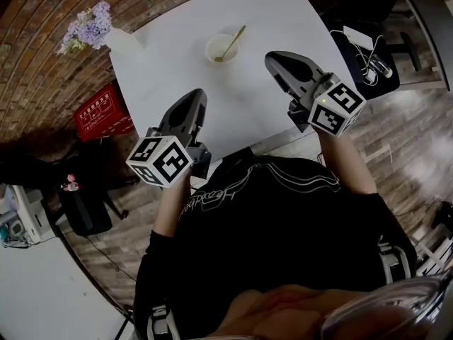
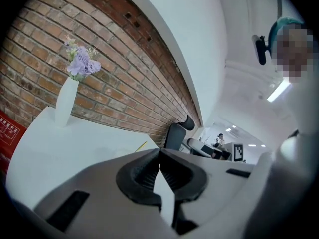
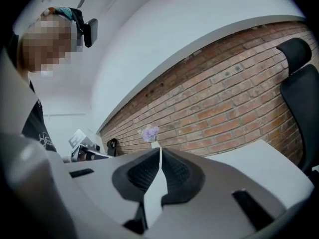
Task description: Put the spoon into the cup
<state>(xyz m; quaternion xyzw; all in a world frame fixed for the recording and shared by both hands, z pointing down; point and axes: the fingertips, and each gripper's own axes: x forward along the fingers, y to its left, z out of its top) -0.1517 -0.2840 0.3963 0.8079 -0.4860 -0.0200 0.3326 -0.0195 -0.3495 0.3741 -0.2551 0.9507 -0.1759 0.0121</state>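
Observation:
A cream cup [image 1: 222, 49] stands on the white table [image 1: 283, 20] near its far middle. A gold spoon [image 1: 232, 42] rests inside it, with the handle leaning out to the right. My left gripper [image 1: 197, 95] hovers over the table's near edge, below and left of the cup, shut and holding nothing. My right gripper [image 1: 272, 58] is right of the cup, apart from it, also shut and holding nothing. In the left gripper view the ribbed pads [image 2: 149, 171] meet at the tip [image 2: 159, 151]. In the right gripper view the pads [image 3: 174, 171] also meet [image 3: 160, 149].
A white vase of purple flowers [image 1: 90, 27] stands at the table's far left corner, seen also as the vase [image 2: 66, 101] and the flowers [image 3: 150, 133]. A red crate [image 1: 103, 111] sits on the floor at left. A black stand with cables [image 1: 364, 48] is at right. A brick wall [image 2: 114, 73] runs behind.

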